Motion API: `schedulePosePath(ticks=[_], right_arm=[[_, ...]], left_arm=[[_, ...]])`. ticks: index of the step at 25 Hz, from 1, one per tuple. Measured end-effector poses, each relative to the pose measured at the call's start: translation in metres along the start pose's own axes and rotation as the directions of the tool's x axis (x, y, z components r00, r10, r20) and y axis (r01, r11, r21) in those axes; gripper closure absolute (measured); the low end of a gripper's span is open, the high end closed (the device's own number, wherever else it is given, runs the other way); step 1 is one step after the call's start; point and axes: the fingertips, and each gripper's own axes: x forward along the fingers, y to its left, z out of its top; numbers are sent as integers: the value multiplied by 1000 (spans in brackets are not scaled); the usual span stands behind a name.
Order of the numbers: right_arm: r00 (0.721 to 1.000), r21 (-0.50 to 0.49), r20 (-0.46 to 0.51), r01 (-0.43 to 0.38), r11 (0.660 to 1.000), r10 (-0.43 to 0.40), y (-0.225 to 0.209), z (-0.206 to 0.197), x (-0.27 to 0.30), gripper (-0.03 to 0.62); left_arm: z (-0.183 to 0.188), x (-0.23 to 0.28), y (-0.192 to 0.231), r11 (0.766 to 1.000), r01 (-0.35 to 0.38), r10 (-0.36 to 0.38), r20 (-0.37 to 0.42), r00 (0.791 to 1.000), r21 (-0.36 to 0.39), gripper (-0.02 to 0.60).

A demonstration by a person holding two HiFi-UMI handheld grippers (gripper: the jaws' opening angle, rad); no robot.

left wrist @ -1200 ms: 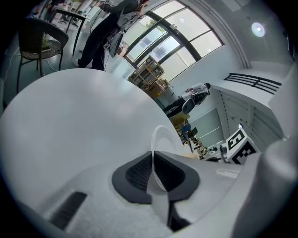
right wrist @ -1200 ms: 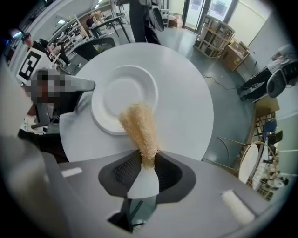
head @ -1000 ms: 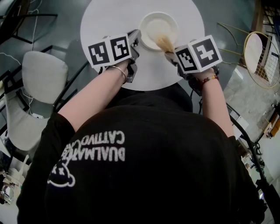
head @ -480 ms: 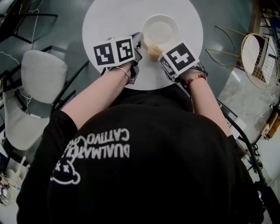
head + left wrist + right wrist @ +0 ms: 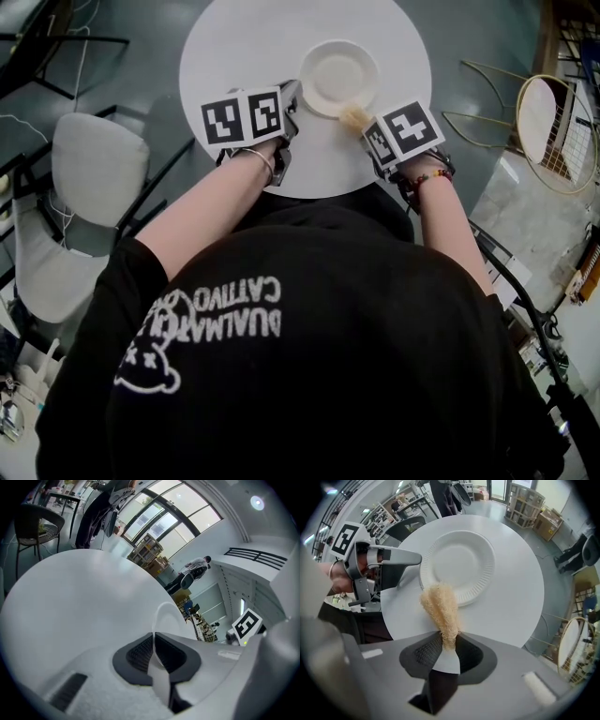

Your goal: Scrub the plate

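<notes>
Left gripper [image 5: 153, 641] pinches the plate [image 5: 461, 562] rim; right gripper [image 5: 446, 645] clamps loofah [image 5: 439, 606] at plate's near edge. Recommend firm overlapping strokes, rim pinned.

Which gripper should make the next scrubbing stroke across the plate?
Right. The right gripper is shut on the loofah, whose tip sits at the near rim of the plate. The left gripper is clamped on the plate's edge, steadying it, and holds no scrubber.

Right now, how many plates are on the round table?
1. The plate sits on the white table, its left rim pinched by the left hand-held gripper; the right hand-held gripper holds a scrubber at its near rim. None seems hidden.
</notes>
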Motion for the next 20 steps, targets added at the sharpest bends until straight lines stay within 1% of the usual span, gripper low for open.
schedulePosePath(ticks=[4, 8, 13, 20], right_arm=[[1000, 63, 10, -25, 998, 25, -12, -5, -2, 499], [999, 109, 32, 4, 994, -7, -32, -4, -6, 499], [995, 153, 85, 40, 987, -54, -59, 8, -13, 499], [989, 160, 119, 69, 985, -89, -78, 22, -15, 499]], left_arm=[[0, 0, -1, 1000, -15, 15, -7, 1000, 16, 565], [0, 1, 1, 998, -31, 32, -23, 999, 50, 563], [0, 5, 1, 997, -47, 49, -36, 998, 57, 561], [-5, 8, -3, 996, -62, 66, -62, 996, 71, 561]])
